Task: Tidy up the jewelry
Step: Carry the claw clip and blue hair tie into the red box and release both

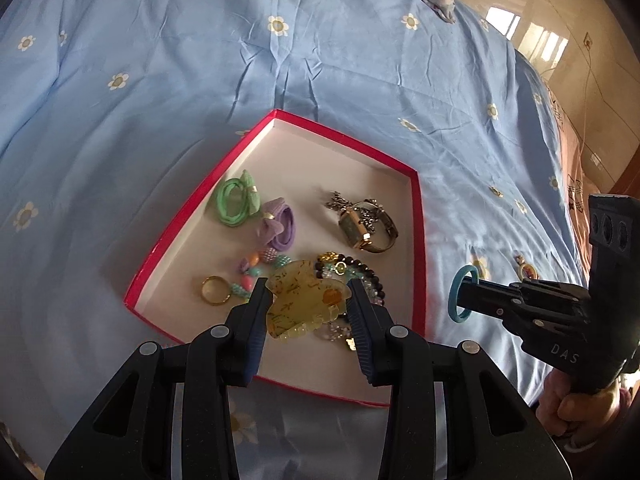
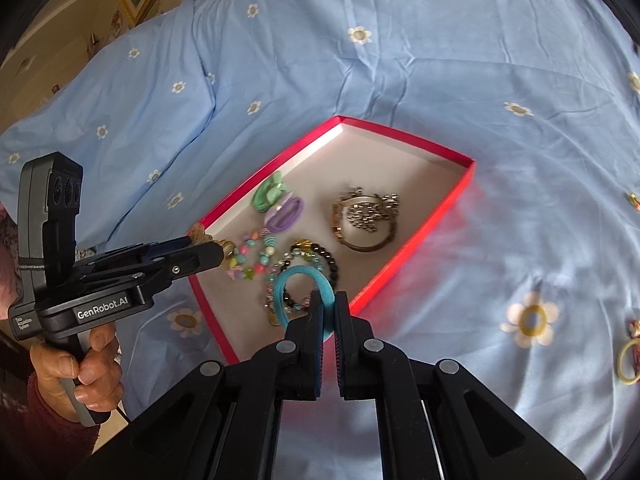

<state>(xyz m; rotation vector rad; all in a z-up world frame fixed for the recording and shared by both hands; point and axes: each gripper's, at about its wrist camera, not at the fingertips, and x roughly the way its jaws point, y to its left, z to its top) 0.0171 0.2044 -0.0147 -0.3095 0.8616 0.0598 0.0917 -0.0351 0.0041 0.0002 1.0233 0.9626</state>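
- My left gripper (image 1: 308,300) is clamped on a translucent yellow plastic hair claw clip (image 1: 304,300), the pads pressing its two sides, and it hangs over the near part of the shallow red cardboard box with a white inside (image 1: 416,240).
- The box lies on a light blue bedsheet printed with small white daisies (image 1: 160,100). From its left side I see a plain gold-coloured ring (image 1: 215,290), and farther back a green hair tie with a bow (image 1: 236,200).
- Just right of the green one lies a lilac hair tie with a bow (image 1: 280,226), and below it a string of pastel beads (image 1: 256,264).
- Behind the clip a dark beaded bracelet (image 1: 360,268) rests with other bead strands I cannot sort apart.
- Toward the box's right side lies a gold-coloured wristwatch with a silvery chain heaped on it (image 1: 364,224).
- My right gripper (image 2: 328,300) is closed tight on a teal elastic hair tie (image 2: 298,280), pinching one side of the loop. In the left view it sits outside the box's right wall, above the sheet.
- Far right, a yellow hair tie (image 2: 626,360) lies on the sheet, well apart from the box.
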